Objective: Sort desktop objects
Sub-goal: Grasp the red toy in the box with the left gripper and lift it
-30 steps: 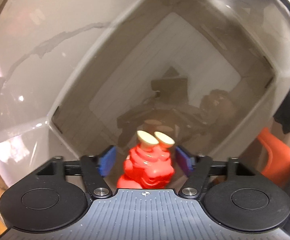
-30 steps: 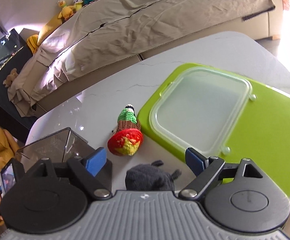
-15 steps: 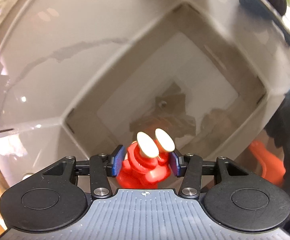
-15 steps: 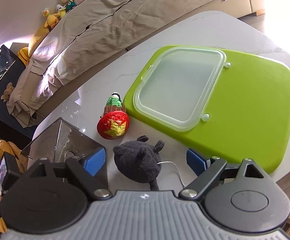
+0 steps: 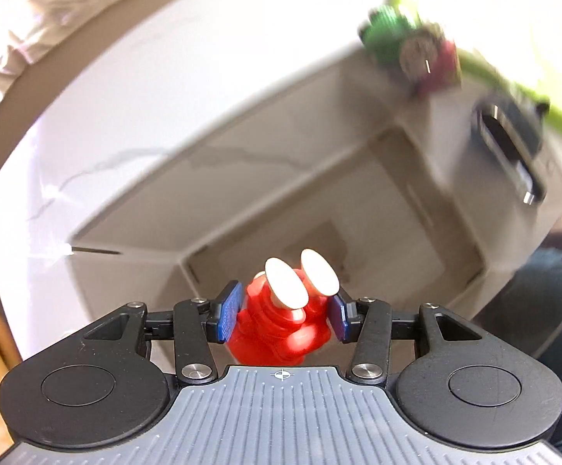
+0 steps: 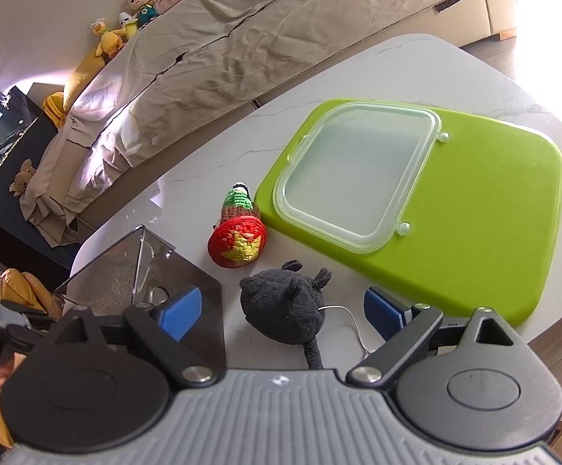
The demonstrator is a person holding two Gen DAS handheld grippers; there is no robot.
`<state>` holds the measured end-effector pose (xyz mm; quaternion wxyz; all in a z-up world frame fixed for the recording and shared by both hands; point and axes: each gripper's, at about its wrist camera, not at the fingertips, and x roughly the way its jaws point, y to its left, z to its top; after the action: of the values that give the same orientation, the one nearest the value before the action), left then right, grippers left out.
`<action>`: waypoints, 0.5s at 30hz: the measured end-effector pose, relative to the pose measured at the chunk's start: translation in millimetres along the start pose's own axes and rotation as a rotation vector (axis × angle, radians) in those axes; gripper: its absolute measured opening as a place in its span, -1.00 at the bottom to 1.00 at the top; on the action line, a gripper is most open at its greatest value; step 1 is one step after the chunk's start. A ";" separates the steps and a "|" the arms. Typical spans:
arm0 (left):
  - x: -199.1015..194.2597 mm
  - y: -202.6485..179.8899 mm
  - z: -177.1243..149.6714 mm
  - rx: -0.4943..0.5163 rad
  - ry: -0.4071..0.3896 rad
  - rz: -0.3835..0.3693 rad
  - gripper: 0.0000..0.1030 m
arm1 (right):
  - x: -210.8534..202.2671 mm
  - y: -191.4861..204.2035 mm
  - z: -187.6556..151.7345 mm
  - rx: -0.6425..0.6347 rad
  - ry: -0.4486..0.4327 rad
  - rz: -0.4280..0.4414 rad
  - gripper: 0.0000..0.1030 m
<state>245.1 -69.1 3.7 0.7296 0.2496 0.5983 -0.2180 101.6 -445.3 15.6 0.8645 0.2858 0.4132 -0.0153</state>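
Left jaws pinching the red toy above the smoky box; right jaws spread — black plush between, untouched.

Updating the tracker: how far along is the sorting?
Done: nothing visibly sorted; the smoky box shows nothing inside. In hand: the left gripper has just been closing and is shut on the red toy above the box. The right gripper is open around the black plush, fingers clear of it. Left: the plush and the crocheted toy, both on the table.
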 end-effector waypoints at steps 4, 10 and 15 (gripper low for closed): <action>-30.0 28.1 -3.8 -0.086 -0.083 -0.031 -0.01 | -5.6 8.4 1.4 -0.008 -0.009 0.006 0.80; -96.4 85.8 -30.3 -0.206 -0.241 -0.031 -0.01 | -12.2 28.7 4.6 -0.042 -0.016 0.010 0.82; -118.4 140.8 -70.6 -0.329 -0.278 0.017 -0.01 | -13.9 51.3 7.0 -0.070 -0.028 0.018 0.83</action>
<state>255.6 87.2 123.3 0.8378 0.0994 0.5172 -0.1437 110.9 -408.8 53.8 0.8799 0.2586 0.3987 0.0028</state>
